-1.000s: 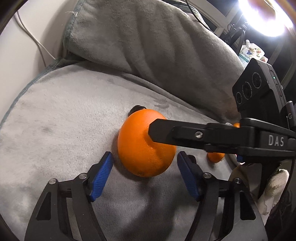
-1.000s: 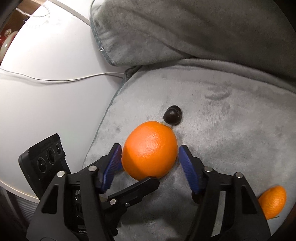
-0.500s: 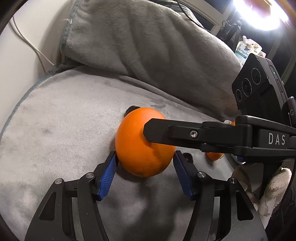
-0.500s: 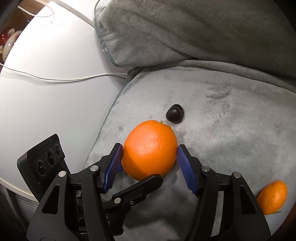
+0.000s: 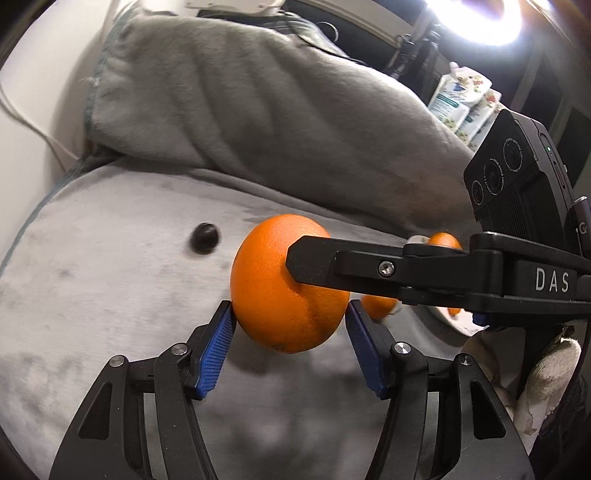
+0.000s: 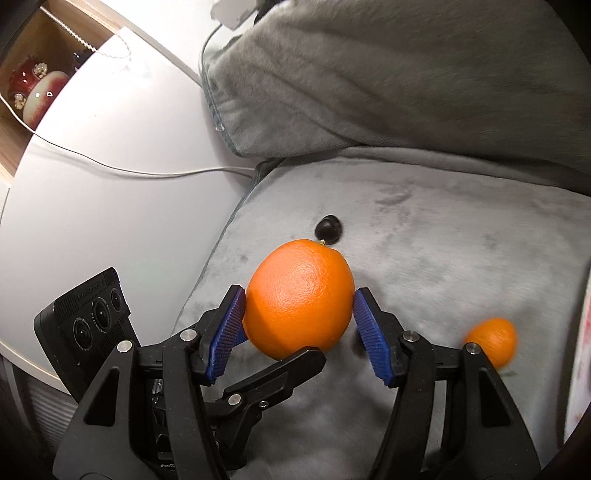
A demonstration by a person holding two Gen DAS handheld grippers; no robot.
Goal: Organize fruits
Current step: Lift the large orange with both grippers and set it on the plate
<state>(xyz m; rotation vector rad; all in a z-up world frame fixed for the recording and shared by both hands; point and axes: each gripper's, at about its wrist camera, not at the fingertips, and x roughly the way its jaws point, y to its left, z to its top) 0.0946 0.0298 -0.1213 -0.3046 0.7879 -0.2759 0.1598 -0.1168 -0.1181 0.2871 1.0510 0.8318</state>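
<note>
large orange [image 6: 299, 299], apparently clamped, hand-held gripper [image 6: 299, 332]

Grey plush cushion [image 6: 461, 236] under my tongs, grey pillow [image 5: 258, 110] slumped behind it, white table [image 6: 110, 206] to my left with a thin white cable [image 6: 147, 173] across it, bright ring light [image 5: 476, 18] overhead, floral packets [image 5: 461, 99] nearby

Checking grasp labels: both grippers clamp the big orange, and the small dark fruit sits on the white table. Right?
Not quite. The dark fruit lies on the grey cushion, not the white table; the right wrist view shows it. Both the left gripper and right gripper do clamp the big orange.
</note>
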